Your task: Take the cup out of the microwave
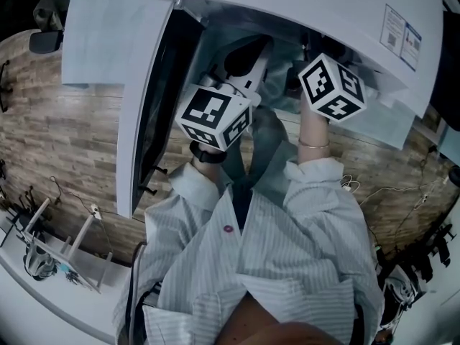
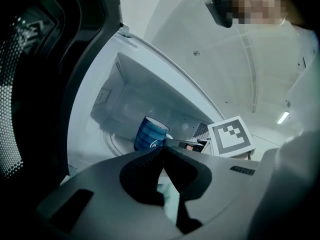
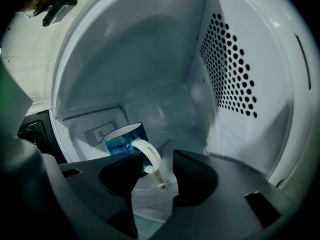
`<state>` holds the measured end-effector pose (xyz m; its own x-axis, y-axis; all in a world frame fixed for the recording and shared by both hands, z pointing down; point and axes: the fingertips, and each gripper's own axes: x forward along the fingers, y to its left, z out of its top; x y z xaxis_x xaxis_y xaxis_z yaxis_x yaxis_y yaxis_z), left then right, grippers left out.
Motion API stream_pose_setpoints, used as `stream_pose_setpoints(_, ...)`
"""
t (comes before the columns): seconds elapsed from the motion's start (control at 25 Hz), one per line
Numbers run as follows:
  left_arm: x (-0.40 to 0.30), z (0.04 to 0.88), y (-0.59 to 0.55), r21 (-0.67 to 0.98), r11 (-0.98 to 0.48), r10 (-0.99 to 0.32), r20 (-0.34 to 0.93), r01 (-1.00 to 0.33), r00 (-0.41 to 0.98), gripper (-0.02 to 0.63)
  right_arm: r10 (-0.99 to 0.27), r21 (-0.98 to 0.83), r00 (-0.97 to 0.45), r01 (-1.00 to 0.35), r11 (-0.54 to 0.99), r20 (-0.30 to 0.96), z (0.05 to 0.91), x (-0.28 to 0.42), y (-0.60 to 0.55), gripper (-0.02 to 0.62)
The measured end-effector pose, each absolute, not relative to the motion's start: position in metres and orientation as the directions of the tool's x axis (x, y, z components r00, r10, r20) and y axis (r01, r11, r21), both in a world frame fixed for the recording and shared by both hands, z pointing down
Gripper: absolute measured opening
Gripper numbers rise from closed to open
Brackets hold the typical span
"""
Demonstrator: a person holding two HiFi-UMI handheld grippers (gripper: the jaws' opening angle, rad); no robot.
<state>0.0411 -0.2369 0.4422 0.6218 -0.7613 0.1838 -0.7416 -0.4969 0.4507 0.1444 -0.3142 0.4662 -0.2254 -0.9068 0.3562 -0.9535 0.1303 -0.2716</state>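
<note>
A blue cup [image 3: 122, 138] with a white handle [image 3: 148, 156] stands upright on the glass plate inside the white microwave [image 1: 302, 6]. My right gripper [image 3: 155, 156] reaches into the cavity; its jaws stand open with the handle between them, close to the left pad, and nothing pressed. The left gripper view shows the cup [image 2: 150, 133] a little ahead. My left gripper [image 2: 161, 150] hangs at the cavity mouth, shut and empty. In the head view the cup is hidden; only the marker cubes of the left [image 1: 215, 116] and right [image 1: 331, 86] grippers show.
The microwave door [image 1: 144, 121] hangs open at the left, close beside my left gripper. A perforated wall [image 3: 235, 74] bounds the cavity on the right. The microwave stands on a wooden top [image 1: 72, 135]. A white rack [image 1: 57, 250] and cables [image 1: 388, 192] lie nearer me.
</note>
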Motion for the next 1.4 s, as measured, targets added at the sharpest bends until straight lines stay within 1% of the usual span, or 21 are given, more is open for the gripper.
stream_pose_setpoints(0.32,0.046,0.44,-0.24,0.459,-0.516,-0.746,0.174,-0.723,0.643,0.009,-0.901,-0.234,-0.208,-0.964,0.123,0.382,0.474,0.148,-0.323,0.183)
stream_pose_setpoints(0.56,0.043,0.441,-0.24,0.457,-0.517,-0.745,0.176,-0.724,0.643,0.009,-0.898,-0.185,-0.204,-0.973,0.141,0.389,0.475,0.142,-0.328,0.085)
stream_pose_setpoints(0.6,0.042,0.44,-0.24,0.456,-0.516,-0.746,0.176,-0.725,0.642,0.009,-0.899,-0.184,-0.204,-0.973,0.141,0.388,0.475,0.142,-0.329,0.081)
stream_pose_setpoints(1.4,0.03,0.435,-0.238,0.442,-0.5,-0.766,0.175,-0.745,0.618,0.009,-0.913,-0.279,-0.2,-0.955,0.101,0.356,0.469,0.147,-0.312,0.061)
